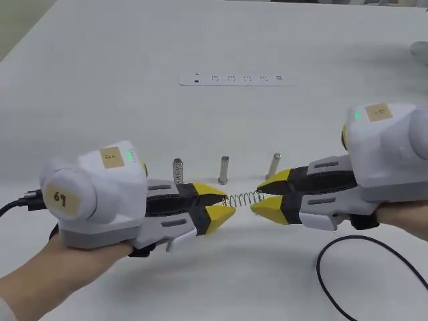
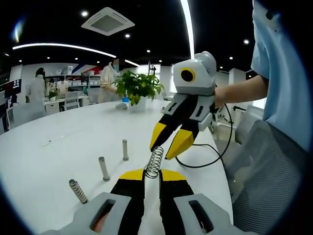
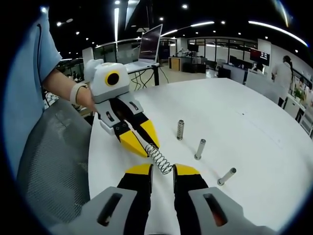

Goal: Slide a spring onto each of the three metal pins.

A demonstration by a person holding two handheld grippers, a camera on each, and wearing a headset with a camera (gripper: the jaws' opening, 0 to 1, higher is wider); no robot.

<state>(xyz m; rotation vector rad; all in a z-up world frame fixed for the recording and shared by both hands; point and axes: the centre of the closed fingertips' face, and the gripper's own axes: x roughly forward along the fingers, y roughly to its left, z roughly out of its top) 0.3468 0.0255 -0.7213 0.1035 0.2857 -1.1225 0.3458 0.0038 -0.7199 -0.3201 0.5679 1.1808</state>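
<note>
The white table (image 1: 134,120) has the work set near its front edge, within reach of both tools at once. The left gripper (image 1: 229,202) and the right gripper (image 1: 257,197) meet nose to nose just in front of the row. Each claw is closed narrow on one end of the loose spring (image 1: 244,198), which hangs in the air between them, clear of the table. Pinched at both ends, it lies straight. I judge this to be a handover or re-grip, so that one claw ends up holding it square for threading (a coil pinched askew would likely snag on a pin top). Behind stand the three pins. The left pin (image 1: 178,162) wears a fitted spring (image 1: 178,175), while the middle pin (image 1: 224,169) and right pin (image 1: 275,165) are bare, so one of three looks done.

The head view gives the row's order and the spring's height over the table. The left gripper view adds the coil seated between its own yellow tips. The right gripper view shows the other end caught the same way.
</note>
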